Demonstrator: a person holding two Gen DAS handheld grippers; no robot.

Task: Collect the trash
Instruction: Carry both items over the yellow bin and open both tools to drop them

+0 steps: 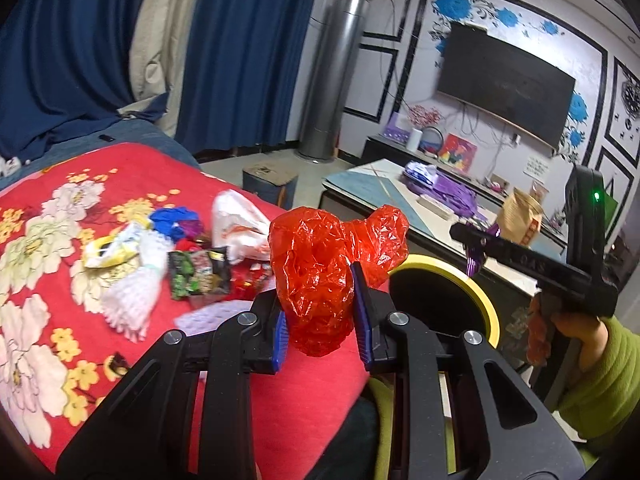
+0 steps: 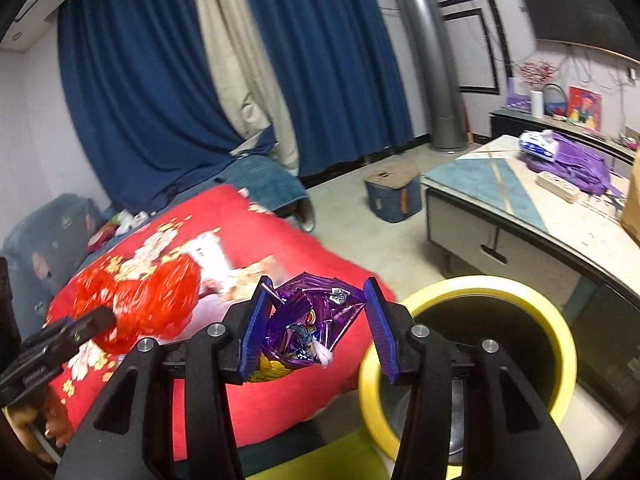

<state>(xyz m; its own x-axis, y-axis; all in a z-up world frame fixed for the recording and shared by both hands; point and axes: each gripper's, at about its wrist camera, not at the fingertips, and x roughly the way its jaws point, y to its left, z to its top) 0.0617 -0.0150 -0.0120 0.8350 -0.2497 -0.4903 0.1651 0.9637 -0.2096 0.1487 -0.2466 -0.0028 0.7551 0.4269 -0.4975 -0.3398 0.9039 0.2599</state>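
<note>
Nearest the lens, left claw (image 1: 322, 322) clenched on a crumpled red plastic bag (image 1: 320, 276), blue pads (image 1: 280, 334) pressed against both sides, bag bulging above the fingertips. Right claw (image 2: 318, 334) grasping a crinkled purple snack wrapper (image 2: 310, 318), pinned against the left pad, the wrapper's far corner reaching to the right pad. Both held above the edge of a bed under a red floral blanket (image 1: 60, 240). Just beside the bed, on the floor, a yellow-rimmed bin (image 2: 480, 292), dark inside. Still on the blanket: white foam netting (image 1: 134, 292), a green and black packet (image 1: 198, 274), a white bag (image 1: 240, 226), a blue scrap (image 1: 174, 218). Beyond, a low worktop (image 2: 496, 196) carrying purple cloth (image 2: 576, 164).
</note>
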